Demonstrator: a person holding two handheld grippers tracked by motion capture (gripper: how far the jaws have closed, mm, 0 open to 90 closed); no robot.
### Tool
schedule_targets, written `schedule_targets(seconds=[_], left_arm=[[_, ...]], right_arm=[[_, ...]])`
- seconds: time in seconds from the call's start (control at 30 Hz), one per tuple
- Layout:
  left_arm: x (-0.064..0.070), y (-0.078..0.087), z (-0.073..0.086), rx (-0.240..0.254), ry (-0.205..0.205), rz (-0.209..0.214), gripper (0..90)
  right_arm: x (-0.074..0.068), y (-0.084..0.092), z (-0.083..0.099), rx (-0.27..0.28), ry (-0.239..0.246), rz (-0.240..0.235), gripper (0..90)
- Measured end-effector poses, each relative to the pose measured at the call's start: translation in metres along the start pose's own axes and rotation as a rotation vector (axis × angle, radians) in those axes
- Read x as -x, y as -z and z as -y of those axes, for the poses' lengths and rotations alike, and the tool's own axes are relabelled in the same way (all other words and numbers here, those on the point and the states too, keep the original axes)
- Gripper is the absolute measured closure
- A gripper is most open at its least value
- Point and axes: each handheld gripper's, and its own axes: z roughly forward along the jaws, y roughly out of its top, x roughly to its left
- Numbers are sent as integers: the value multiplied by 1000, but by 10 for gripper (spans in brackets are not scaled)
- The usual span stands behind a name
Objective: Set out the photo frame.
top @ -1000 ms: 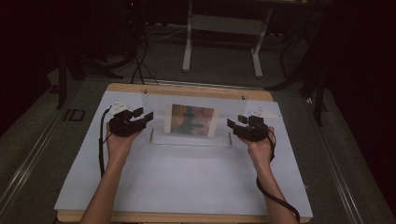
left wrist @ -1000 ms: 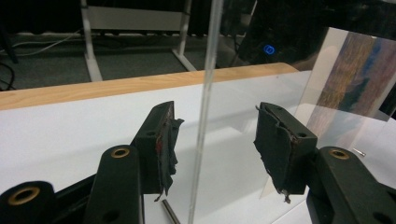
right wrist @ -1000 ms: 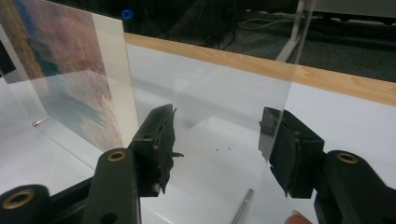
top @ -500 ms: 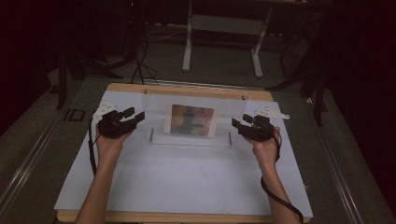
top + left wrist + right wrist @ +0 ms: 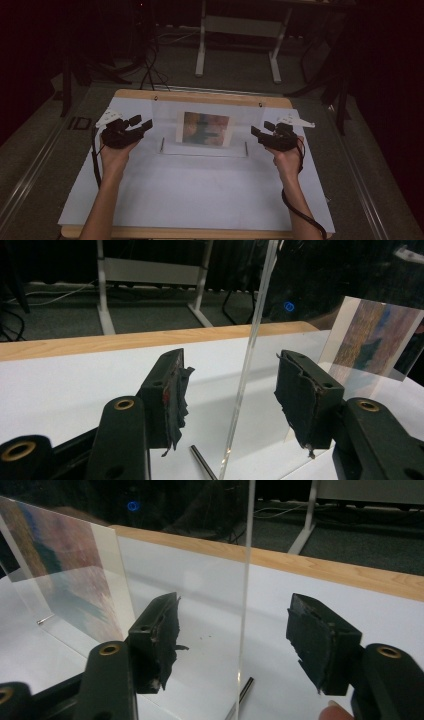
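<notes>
Counter: wooden counter (image 5: pixel 202 96) under a white sheet (image 5: pixel 200 190), with dark floor all round and a white-legged frame (image 5: pixel 237 30) standing well behind it.
Left hand-held gripper: the left hand-held gripper (image 5: pixel 141 123) is held near the left edge of the panel, jaws spread wide; in the left gripper view (image 5: pixel 230 395) the edge stands between the pads without touching either.
Panel: a clear acrylic panel (image 5: pixel 165 117) stands upright across the far middle of the sheet, on short metal pegs (image 5: pixel 162 145), with a colourful picture (image 5: pixel 206 128) at its centre.
Right hand-held gripper: the right hand-held gripper (image 5: pixel 262 129) is near the panel's right edge; its jaws have just been opening and stand wide, the edge between the pads (image 5: pixel 320 640) and clear of both.
Open room: bare sheet reaches from the panel to the near edge, between the two forearms.
Views: the gripper views show the panel's thin edge (image 5: pixel 245 580) and a peg (image 5: pixel 202 462) at its foot; the high view shows both cables trailing along the arms.
</notes>
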Motion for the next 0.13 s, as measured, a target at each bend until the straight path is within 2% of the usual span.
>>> schedule_targets(seconds=[0.13], left_arm=[[-1,1,0,0,1,-4,457]], right_arm=[[1,0,0,-1,-1,-2,360]])
